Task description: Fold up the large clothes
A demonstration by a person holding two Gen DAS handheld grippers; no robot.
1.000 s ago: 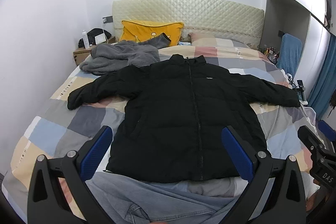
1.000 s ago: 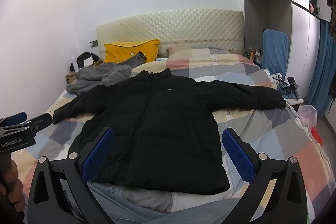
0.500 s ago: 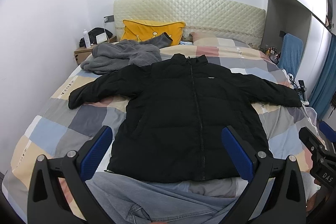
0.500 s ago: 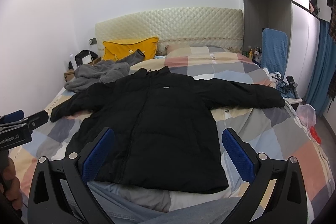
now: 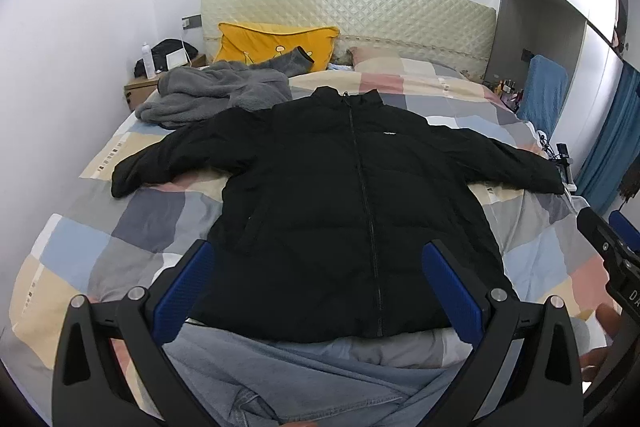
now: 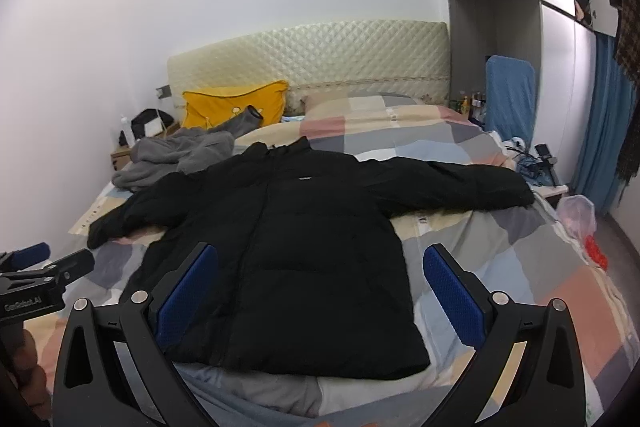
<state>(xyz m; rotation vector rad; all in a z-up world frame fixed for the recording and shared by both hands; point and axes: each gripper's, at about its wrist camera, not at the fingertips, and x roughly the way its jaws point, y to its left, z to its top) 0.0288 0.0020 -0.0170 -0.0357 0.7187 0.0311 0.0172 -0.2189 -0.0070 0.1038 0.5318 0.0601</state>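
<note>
Covering most of the bed [image 5: 120, 227], the jacket [image 5: 340, 195] lies face up and fully spread, zipped shut, collar toward the headboard [image 5: 348, 7] and hem toward the foot. Both sleeves stretch straight out to the sides, the right sleeve [image 6: 472, 183] reaching almost to the bed's edge. No fold shows anywhere, so by my reading the task stands at its very start: laying out is done, and every fold is left, sleeves inward first, then the body. A grey fleece [image 5: 216, 97] sits bunched beside the yellow pillow [image 5: 276, 41], touching the jacket's left shoulder area, and looks unfolded too. Pale jeans [image 5: 280, 379] lie under the jacket's hem. Left gripper [image 5: 320, 287] hovers over the hem with jaws spread wide, grasping nothing. Right gripper [image 6: 320, 291] does likewise, blue pads [image 6: 448, 287] apart and empty.
</note>
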